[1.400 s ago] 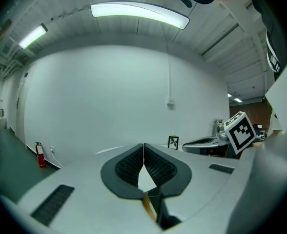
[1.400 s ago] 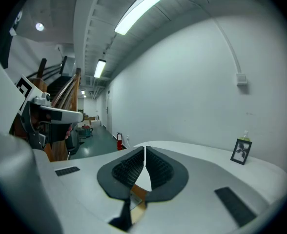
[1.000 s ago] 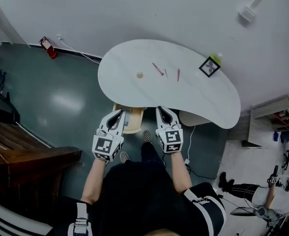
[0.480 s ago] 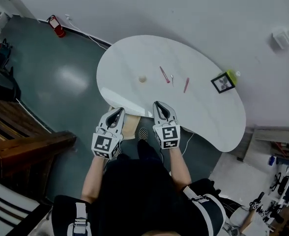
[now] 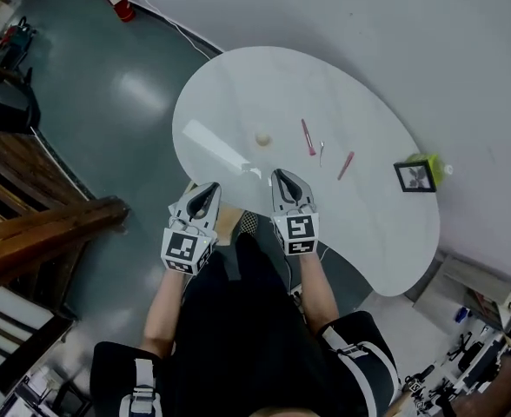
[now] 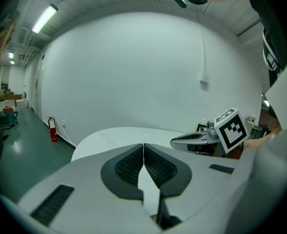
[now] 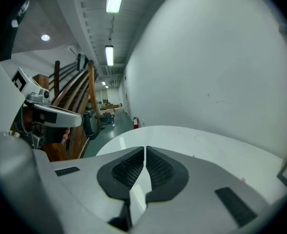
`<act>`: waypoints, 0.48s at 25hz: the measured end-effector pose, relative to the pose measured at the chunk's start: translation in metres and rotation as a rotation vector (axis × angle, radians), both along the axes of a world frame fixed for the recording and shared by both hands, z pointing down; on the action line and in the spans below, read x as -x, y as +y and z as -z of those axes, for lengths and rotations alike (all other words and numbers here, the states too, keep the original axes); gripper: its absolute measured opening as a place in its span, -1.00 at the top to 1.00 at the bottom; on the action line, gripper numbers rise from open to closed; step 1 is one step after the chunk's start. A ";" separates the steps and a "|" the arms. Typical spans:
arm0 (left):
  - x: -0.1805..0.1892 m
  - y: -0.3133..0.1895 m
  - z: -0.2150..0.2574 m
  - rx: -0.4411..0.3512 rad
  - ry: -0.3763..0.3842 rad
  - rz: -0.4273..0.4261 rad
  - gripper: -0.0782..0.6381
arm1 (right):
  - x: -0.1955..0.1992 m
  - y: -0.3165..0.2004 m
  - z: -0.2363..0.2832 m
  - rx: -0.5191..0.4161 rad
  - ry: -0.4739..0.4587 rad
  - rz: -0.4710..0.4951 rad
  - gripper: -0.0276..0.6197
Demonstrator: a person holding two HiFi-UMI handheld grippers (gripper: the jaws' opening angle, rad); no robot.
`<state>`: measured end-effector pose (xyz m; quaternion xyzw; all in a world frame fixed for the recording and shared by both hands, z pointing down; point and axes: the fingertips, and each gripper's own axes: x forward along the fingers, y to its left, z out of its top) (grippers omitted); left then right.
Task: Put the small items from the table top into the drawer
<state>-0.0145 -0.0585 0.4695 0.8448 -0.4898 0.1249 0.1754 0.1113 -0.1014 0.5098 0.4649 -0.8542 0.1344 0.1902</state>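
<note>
From the head view we see the white table (image 5: pixel 229 102) with the small items lying in a loose row past its middle. There is a round cream item (image 5: pixel 262 138), then a longer pink stick (image 5: pixel 308 136), a thin metal piece (image 5: pixel 321 153) and a shorter pink stick (image 5: pixel 346 165). Both sticks and the metal piece run roughly near to far. The longer stick's far end leans left and the shorter's leans right. A picture frame (image 5: pixel 414 176) stands further right, apart from them. The left gripper (image 5: pixel 209 188) and right gripper (image 5: pixel 280 174) hover at the near edge, tips toward the items, with bare tabletop between.

In the left gripper view we find its jaws pressed together on nothing, the right gripper (image 6: pixel 178 141) beside it, and a fire extinguisher (image 6: pixel 52 128) by the wall.

In the right gripper view its jaws likewise meet with nothing between them. The table (image 7: pixel 207 140) stretches ahead, and wooden stairs (image 7: pixel 80 96) rise at left.
</note>
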 end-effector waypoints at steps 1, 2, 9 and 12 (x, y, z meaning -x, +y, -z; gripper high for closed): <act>0.001 -0.003 -0.007 0.011 -0.003 0.010 0.73 | 0.001 -0.005 -0.007 0.008 0.002 0.009 0.80; 0.002 -0.005 -0.013 0.021 -0.007 0.019 0.73 | 0.001 -0.009 -0.014 0.015 0.002 0.017 0.80; 0.001 -0.024 -0.053 0.066 -0.017 0.064 0.73 | 0.002 -0.031 -0.056 0.071 -0.010 0.055 0.80; -0.002 -0.027 -0.061 0.080 -0.015 0.077 0.73 | -0.001 -0.036 -0.069 0.074 -0.005 0.070 0.80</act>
